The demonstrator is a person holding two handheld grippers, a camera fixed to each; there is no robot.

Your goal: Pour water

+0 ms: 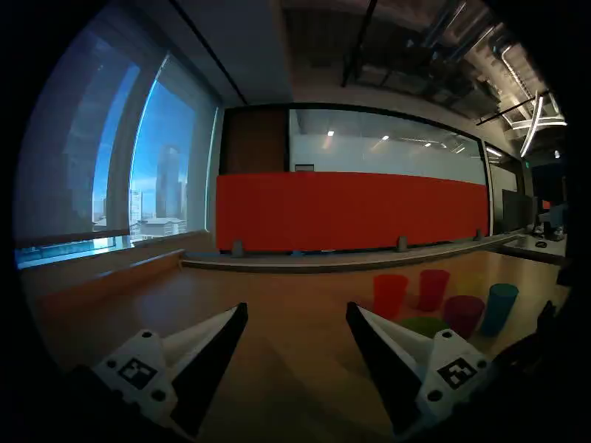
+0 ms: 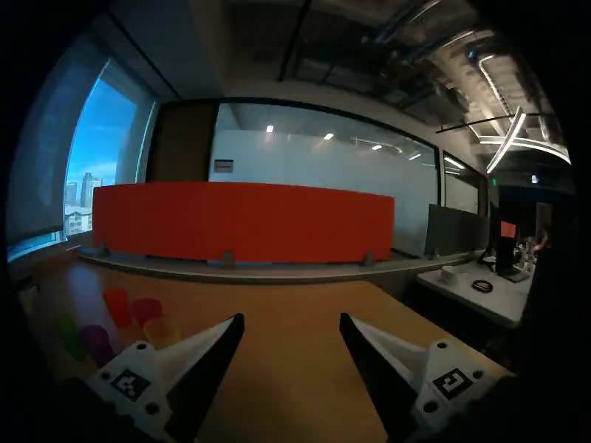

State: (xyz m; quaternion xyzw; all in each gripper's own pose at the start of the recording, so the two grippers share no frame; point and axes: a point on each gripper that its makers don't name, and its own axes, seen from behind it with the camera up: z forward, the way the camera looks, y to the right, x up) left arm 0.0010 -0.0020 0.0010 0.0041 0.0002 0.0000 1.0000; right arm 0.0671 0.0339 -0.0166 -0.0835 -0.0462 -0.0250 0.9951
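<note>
Standing in a cluster on the table [image 1: 258, 288] in front of the red divider [image 1: 347, 210], the cups [image 1: 434, 289] look like light, stiff plastic (slick, easily tipped or crushed), so I judge a gentle mid-wall grip best. Left gripper [image 1: 295, 310] and right gripper [image 2: 290, 319] both hang spread wide and empty, farther from the divider than the cups.

The table [image 1: 295, 317] is warm tan wood. On it are an orange cup [image 1: 389, 294], a red cup [image 1: 433, 288], a magenta cup [image 1: 463, 314], a teal cup [image 1: 500, 308] and a green cup [image 1: 425, 325]. In the dim right gripper view, one cup [image 2: 162, 330] may be yellow. The divider [image 1: 347, 210] is plain orange-red. The fingers [image 1: 181, 345] are white with black inner faces, each bearing a black-and-white checkered tag [image 1: 138, 371]. The window [image 1: 162, 177] shows blue sky.
</note>
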